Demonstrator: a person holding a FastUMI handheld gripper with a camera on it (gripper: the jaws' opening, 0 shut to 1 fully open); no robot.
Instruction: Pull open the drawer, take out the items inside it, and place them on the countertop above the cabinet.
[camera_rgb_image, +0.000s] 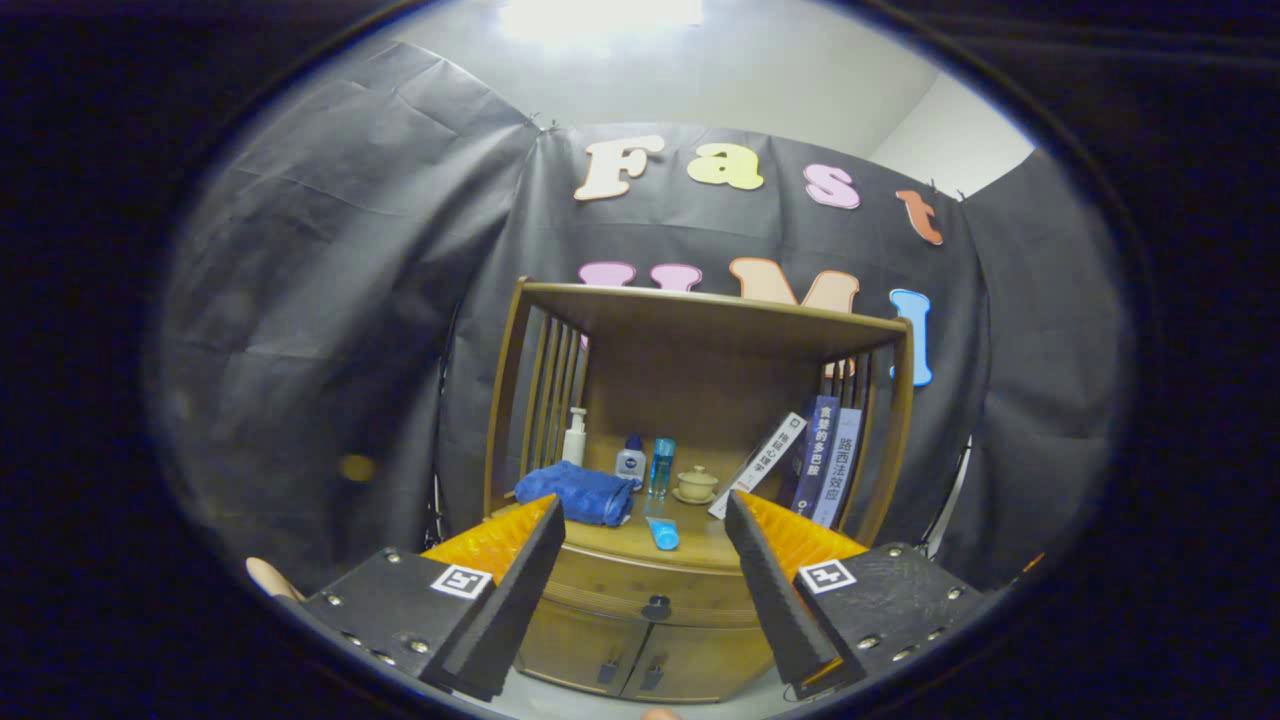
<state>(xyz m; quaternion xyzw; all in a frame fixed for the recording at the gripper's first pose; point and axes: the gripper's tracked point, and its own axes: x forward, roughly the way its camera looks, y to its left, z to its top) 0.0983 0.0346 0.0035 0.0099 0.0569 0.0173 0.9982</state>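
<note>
A wooden cabinet (700, 340) stands ahead against the booth wall. Its drawer (600, 582) with a dark round knob (656, 607) looks pushed in, between and beyond my fingers. On the countertop (700, 545) lie a blue folded towel (578, 492) and a blue tube (662, 533). Behind them stand a white pump bottle (574, 436), a small white bottle (630, 461), a clear blue bottle (661, 466) and a lidded beige cup (696, 484). My gripper (643, 505) is open, well short of the cabinet, with nothing between its fingers.
Several books (815, 462) lean at the countertop's right side. Slatted side panels and a top shelf (700, 305) enclose the countertop. Two lower doors (640, 662) with small handles sit under the drawer. A pale floor strip shows below.
</note>
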